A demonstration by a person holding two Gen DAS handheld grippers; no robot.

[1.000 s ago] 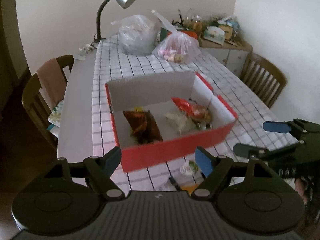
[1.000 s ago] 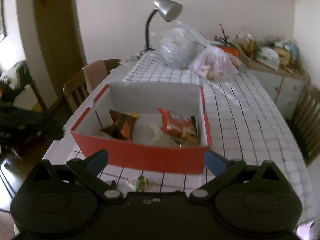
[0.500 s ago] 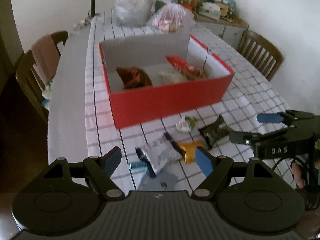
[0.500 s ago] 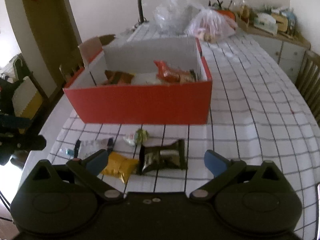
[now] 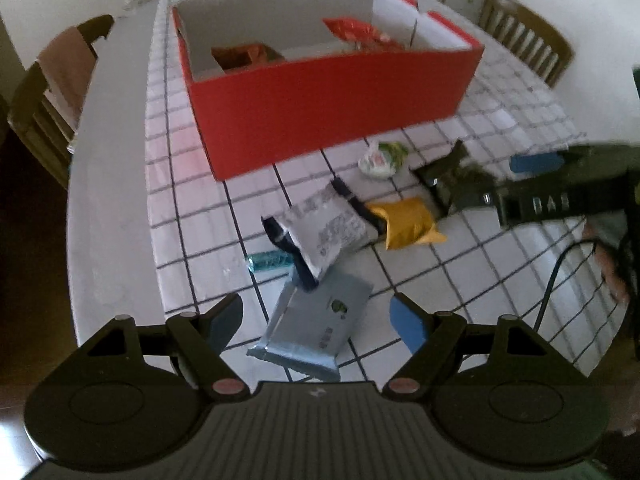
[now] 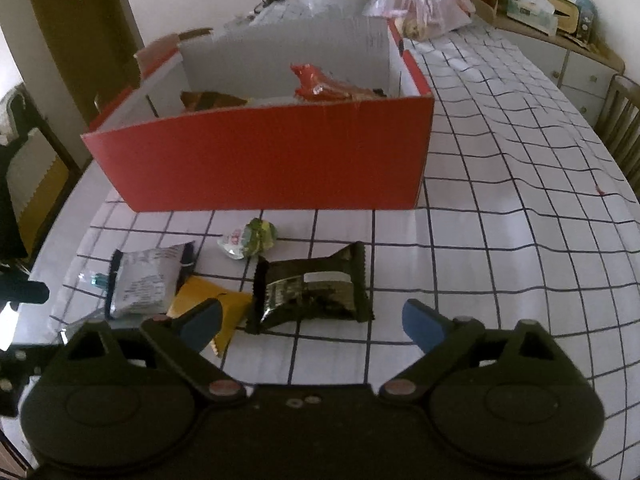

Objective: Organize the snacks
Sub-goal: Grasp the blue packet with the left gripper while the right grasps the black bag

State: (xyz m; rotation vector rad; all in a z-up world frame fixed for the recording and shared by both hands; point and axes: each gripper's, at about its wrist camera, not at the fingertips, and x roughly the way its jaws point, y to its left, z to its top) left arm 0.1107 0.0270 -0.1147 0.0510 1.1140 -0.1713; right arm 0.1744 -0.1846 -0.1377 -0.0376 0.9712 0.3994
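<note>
A red box (image 5: 332, 108) (image 6: 264, 156) holds a red packet (image 6: 320, 84) and a brown packet (image 6: 208, 100). Loose snacks lie in front of it on the checked cloth. My left gripper (image 5: 320, 318) hangs open above a grey-blue pouch (image 5: 320, 324), with a silver packet (image 5: 324, 232) just beyond. My right gripper (image 6: 312, 320) hovers over a dark foil packet (image 6: 312, 288); its jaws are closing, wide apart and not touching it. A yellow packet (image 6: 208, 304) (image 5: 408, 222), a small green-white sweet (image 6: 248, 238) and a teal wrapper (image 5: 268, 260) lie nearby.
Plastic bags (image 6: 420, 4) stand on the table behind the box. A cluttered sideboard (image 6: 552, 4) runs along the far right wall. Wooden chairs (image 5: 56, 92) (image 6: 620, 120) flank the table. Bare checked cloth (image 6: 520, 184) stretches to the right of the box.
Both grippers have sunk toward the table and tipped downward. The loose snacks in front of the box came into view and grew larger. The right jaws have narrowed slightly.
</note>
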